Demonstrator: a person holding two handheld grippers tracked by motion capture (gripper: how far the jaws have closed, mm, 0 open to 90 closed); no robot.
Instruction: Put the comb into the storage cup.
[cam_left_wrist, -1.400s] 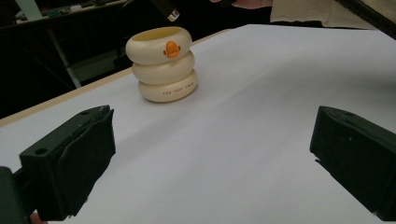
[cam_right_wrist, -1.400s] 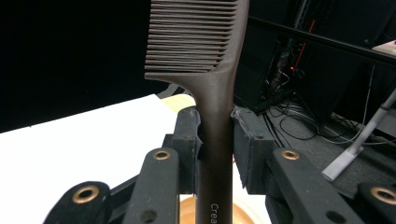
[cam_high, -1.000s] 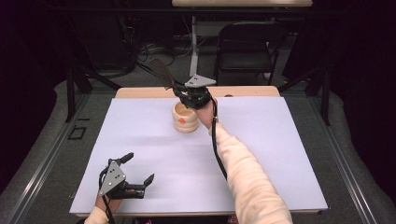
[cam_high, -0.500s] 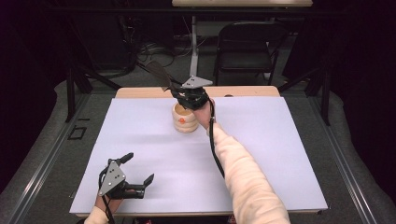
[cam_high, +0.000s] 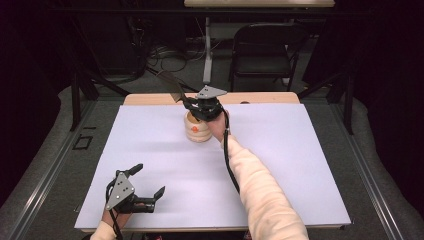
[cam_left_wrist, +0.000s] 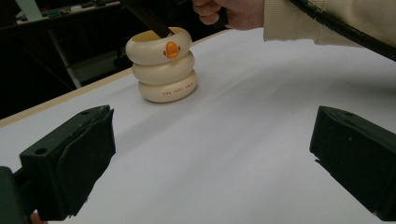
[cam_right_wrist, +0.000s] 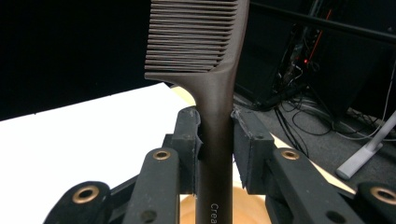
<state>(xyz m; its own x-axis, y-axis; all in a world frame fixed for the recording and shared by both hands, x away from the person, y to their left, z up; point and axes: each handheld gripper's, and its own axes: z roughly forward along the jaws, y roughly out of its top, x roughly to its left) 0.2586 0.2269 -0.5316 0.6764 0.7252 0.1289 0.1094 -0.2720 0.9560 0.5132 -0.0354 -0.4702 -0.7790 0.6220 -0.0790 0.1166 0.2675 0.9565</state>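
Nearest to the person, the left gripper (cam_high: 146, 189) rests on the white sheet (cam_high: 300, 165) at abt 7 o'clock of the table, jaws wide apart and holding nothing. In the left gripper view the two black pads (cam_left_wrist: 74, 163) stand far from each other w/ only bare sheet between them.

Farther, at abt 12 o'clock near the far edge, stands the cream holder (cam_high: 198, 129), made like three stacked rings w/ a small orange duck face (cam_left_wrist: 172, 48) on the top ring. It is upright. It looks like ceramic or hard plastic, I cannot tell which; I judge it is stiff, smooth, and could tip if pushed from the side, because it is narrow at the base.

Right above it is the right gripper (cam_high: 191, 106), jaws closed narrow on the handle of a dark brown comb (cam_right_wrist: 205, 60). In the right gripper view the pads (cam_right_wrist: 189, 154) press both flat sides of the handle, just under where the teeth begin; the lower end of the handle goes down into the holder's mouth. The toothed head points away, toward 11 o'clock and up.

Handling, as judgement: the comb is light, thin, stiff plastic, a bit slippery. The teeth are fine and may bend, so the hold should be on the handle, as now, not on the teeth. The flat faces give good grip; on the narrow edges it would prob. twist.
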